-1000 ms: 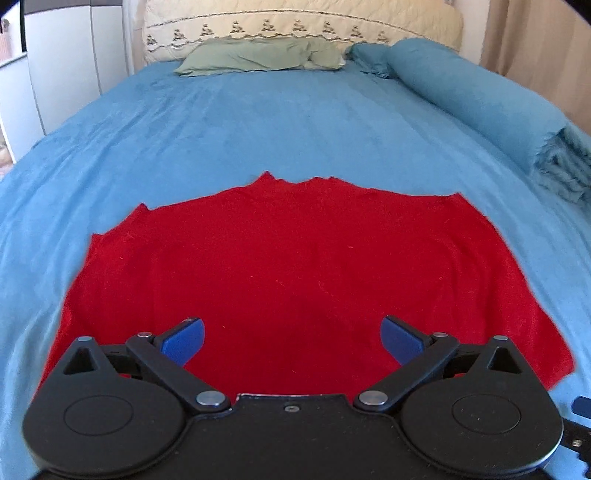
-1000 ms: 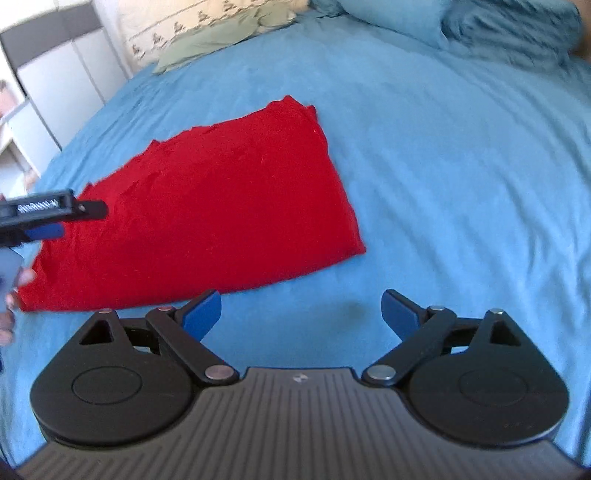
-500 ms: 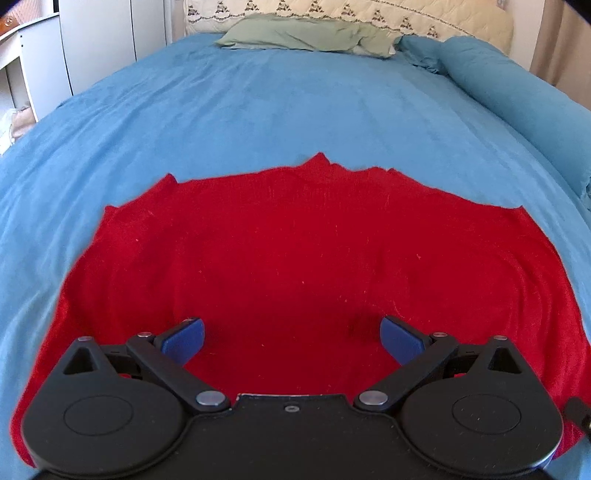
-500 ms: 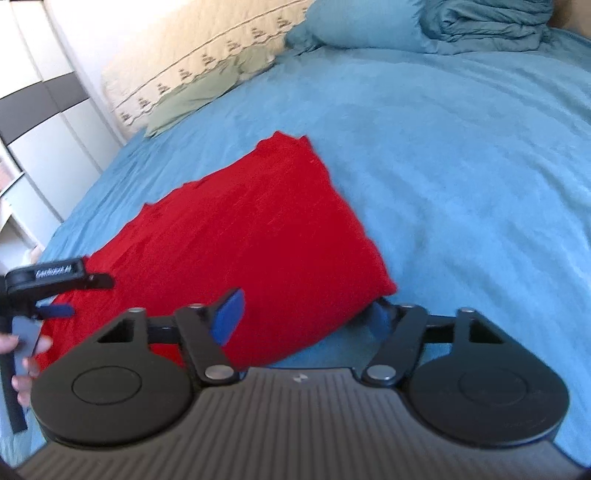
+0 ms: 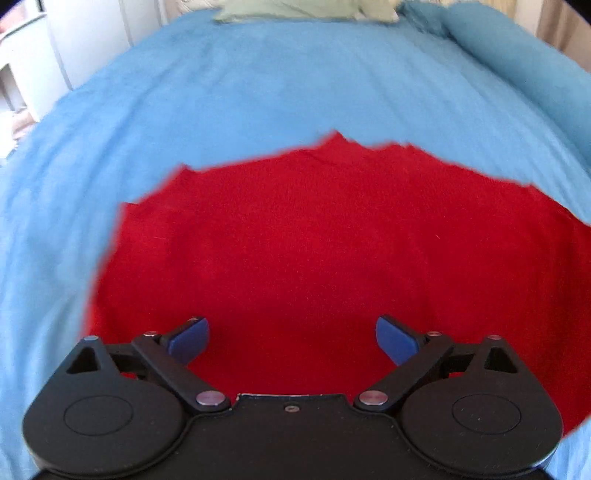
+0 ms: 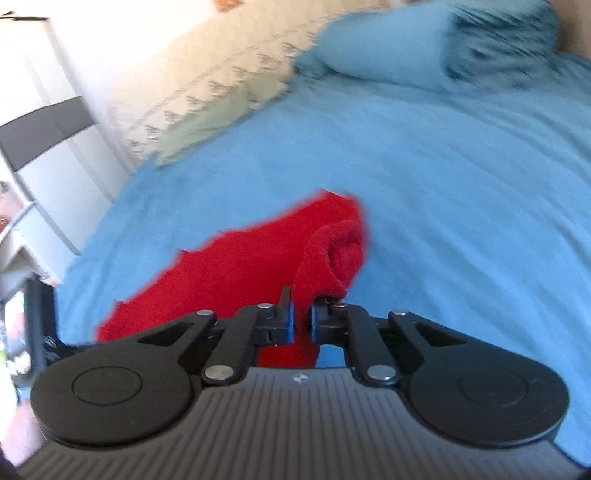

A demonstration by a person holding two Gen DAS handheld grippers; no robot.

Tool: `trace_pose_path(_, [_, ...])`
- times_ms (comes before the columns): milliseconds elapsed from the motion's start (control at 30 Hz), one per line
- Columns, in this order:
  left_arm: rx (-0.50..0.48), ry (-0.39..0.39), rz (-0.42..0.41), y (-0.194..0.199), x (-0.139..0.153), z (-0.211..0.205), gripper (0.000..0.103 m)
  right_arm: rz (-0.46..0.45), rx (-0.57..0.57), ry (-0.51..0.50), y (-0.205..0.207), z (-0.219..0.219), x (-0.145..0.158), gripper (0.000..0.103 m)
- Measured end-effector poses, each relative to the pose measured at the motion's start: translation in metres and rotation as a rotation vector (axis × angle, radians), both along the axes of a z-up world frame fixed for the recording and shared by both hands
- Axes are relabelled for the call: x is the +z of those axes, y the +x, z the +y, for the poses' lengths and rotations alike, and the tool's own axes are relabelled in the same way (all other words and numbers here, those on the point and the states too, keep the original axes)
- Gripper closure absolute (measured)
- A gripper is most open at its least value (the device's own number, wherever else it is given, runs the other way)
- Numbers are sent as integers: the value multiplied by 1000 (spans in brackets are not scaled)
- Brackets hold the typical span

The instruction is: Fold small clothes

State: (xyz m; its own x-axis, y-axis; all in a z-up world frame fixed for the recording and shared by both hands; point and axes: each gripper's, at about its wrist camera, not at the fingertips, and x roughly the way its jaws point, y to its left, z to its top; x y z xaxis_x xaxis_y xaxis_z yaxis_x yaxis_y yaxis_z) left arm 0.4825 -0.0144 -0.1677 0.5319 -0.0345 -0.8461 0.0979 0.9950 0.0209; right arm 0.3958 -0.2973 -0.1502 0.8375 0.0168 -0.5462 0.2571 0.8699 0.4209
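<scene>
A red garment (image 5: 314,240) lies spread on the blue bedspread (image 5: 258,81). My left gripper (image 5: 291,338) is open, low over the garment's near edge, with cloth between its blue pads. In the right wrist view my right gripper (image 6: 302,319) is shut on the red garment's (image 6: 236,273) right corner. The lifted corner bunches into a fold just ahead of the fingers (image 6: 286,314). The left gripper (image 6: 37,325) shows at that view's left edge.
A green pillow (image 5: 306,9) and a cream quilted headboard (image 6: 207,81) are at the far end. A rolled blue duvet (image 6: 424,40) lies along the bed's right side. White cabinets (image 6: 44,147) stand left of the bed.
My right gripper moved onto the garment's right corner, shut on it and lifted it. My left gripper moved closer and lower over the near edge, still open.
</scene>
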Motion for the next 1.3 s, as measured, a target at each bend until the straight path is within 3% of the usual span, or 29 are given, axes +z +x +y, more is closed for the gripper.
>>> trace_pose_path(167, [76, 6, -39, -40, 25, 82, 4, -105, 197, -57, 36, 68, 47, 82])
trace_pose_path(300, [171, 20, -36, -70, 27, 150, 4, -176, 417, -110, 53, 143, 60, 83])
trace_pose_path(433, [237, 35, 0, -92, 14, 198, 4, -194, 703, -274, 48, 236, 42, 83])
trace_pose_path(533, [265, 41, 24, -103, 5, 219, 4, -124, 844, -408, 42, 290, 7, 83])
trace_pose_path(700, [285, 30, 21, -108, 3, 234, 4, -40, 882, -445, 36, 309, -29, 83])
trace_pose_path(1133, [270, 13, -35, -104, 23, 227, 4, 2, 968, -477, 35, 310, -44, 81])
trace_pose_path(1200, [262, 0, -40, -102, 27, 224, 4, 0, 977, -485, 33, 308, -43, 76])
trace_pose_path(1267, [248, -27, -51, -102, 33, 219, 4, -31, 982, -480, 25, 299, -36, 52])
trace_pose_path(1300, [234, -42, -59, -101, 37, 215, 4, -57, 979, -483, 19, 292, -32, 34])
